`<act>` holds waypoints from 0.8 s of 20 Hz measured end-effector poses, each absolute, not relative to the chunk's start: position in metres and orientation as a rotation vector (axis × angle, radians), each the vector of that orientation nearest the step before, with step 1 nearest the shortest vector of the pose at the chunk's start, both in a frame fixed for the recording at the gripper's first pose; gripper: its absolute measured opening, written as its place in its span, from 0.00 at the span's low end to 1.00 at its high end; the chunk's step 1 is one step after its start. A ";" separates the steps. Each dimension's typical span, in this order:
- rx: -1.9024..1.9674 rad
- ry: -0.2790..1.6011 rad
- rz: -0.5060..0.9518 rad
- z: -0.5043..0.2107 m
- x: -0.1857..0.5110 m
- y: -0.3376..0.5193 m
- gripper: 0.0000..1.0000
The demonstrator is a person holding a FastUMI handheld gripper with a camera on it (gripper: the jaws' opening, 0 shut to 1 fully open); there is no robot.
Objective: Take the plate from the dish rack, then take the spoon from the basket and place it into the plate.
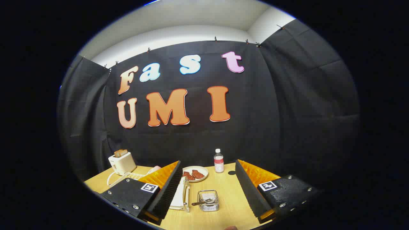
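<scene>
Gripper (207,188) above the desk (230,204), jaws spread wide and empty.
Between them: wire basket (208,200) holding spoon (201,202); dish rack (182,196) beside left finger.

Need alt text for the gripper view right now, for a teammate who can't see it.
The gripper hangs open above a wooden table, its fingers holding nothing. Between them sits a wire basket with a spoon; a dish rack with a plate stands by one finger. Beyond are a plate of food, a bottle and a toaster.
</scene>
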State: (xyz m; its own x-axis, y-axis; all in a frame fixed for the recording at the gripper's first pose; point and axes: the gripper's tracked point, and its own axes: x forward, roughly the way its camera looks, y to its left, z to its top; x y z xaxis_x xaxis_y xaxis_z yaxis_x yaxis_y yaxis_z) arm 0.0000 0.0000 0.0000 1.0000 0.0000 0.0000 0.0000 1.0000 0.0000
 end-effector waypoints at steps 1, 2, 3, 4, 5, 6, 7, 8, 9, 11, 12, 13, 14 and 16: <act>-0.015 -0.006 0.001 0.003 -0.010 0.007 0.98; -0.036 -0.001 -0.006 0.005 -0.020 0.013 0.98; -0.055 0.004 -0.021 0.008 -0.027 0.014 0.98; -0.063 0.004 -0.045 0.013 -0.033 0.012 0.98; -0.063 0.004 -0.070 0.019 -0.039 0.011 0.98; -0.063 -0.004 -0.085 0.024 -0.044 0.012 0.98; -0.060 -0.014 -0.097 0.029 -0.048 0.015 0.98; -0.054 -0.022 -0.101 0.033 -0.051 0.018 0.98; -0.048 -0.020 -0.104 0.033 -0.053 0.021 0.98; -0.048 0.010 -0.114 0.025 -0.055 0.023 0.98; -0.055 0.021 -0.119 0.024 -0.055 0.024 0.98; -0.057 0.026 -0.125 0.023 -0.055 0.026 0.98; -0.054 0.030 -0.126 0.023 -0.053 0.028 0.98; -0.050 0.038 -0.113 0.020 -0.048 0.038 0.98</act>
